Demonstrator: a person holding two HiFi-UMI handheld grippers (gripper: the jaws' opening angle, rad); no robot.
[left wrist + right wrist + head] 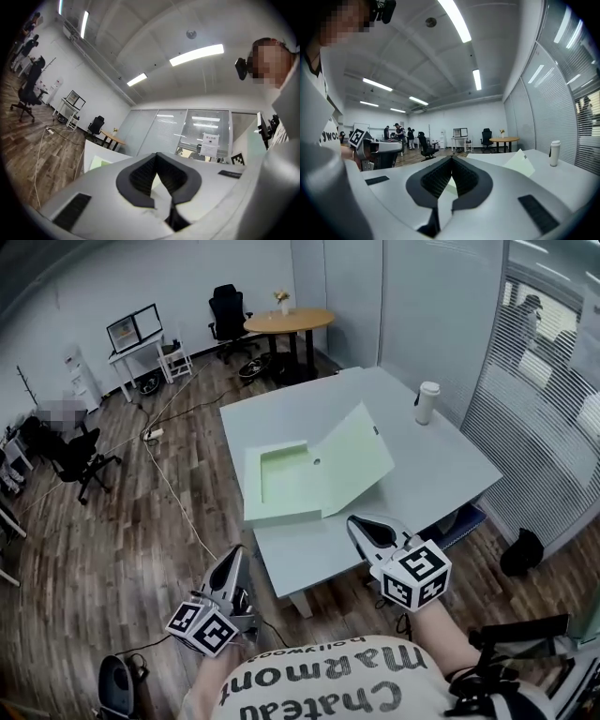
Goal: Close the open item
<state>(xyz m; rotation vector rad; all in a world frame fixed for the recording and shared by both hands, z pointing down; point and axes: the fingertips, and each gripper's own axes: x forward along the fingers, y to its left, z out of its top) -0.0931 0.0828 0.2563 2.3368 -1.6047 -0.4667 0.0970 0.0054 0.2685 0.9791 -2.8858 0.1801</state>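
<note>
Both the left gripper (233, 556) and right gripper (360, 521) are held low before the table (441, 460), jaws pressed together, empty. The open folder (291, 479) is largely hidden in the gripper views.

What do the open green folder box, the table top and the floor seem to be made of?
The folder box: probably thin plastic or coated card, matte pale green; its lid stands as a thin stiff sheet.
The table top: likely laminate, smooth, pale, with a faint sheen.
The floor: wood or wood-look laminate, going by brown plank lines and grain.
</note>
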